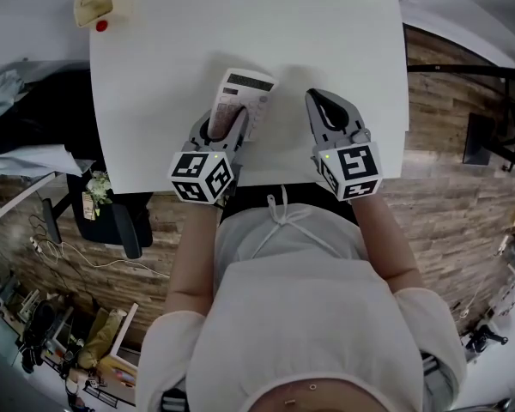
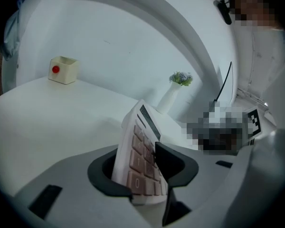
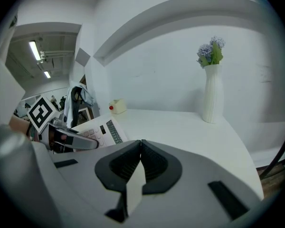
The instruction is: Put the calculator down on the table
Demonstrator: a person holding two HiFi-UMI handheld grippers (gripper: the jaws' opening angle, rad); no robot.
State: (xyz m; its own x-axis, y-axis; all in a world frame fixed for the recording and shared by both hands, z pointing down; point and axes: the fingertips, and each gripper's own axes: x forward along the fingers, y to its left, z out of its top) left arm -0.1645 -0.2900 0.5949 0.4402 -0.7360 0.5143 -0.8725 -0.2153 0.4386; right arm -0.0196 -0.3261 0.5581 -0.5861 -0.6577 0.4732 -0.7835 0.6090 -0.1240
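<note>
A white calculator point(image 1: 247, 98) with pinkish keys and a dark display sits tilted between the jaws of my left gripper point(image 1: 226, 120), its display end pointing away over the white table point(image 1: 163, 75). In the left gripper view the calculator point(image 2: 141, 151) stands on edge, keys toward the right pad. A dark gap shows between its back and the left pad, so the left gripper point(image 2: 140, 167) is open around it. My right gripper point(image 1: 329, 108) hovers to the right of the calculator point(image 3: 97, 132). The right gripper point(image 3: 141, 148) is shut with nothing in it.
A beige box with a red button point(image 1: 103, 5) stands at the table's far left corner. A white vase with flowers point(image 3: 210, 99) stands at the far right. The table's near edge lies just under both grippers, and an office chair point(image 1: 112, 217) stands at the left below it.
</note>
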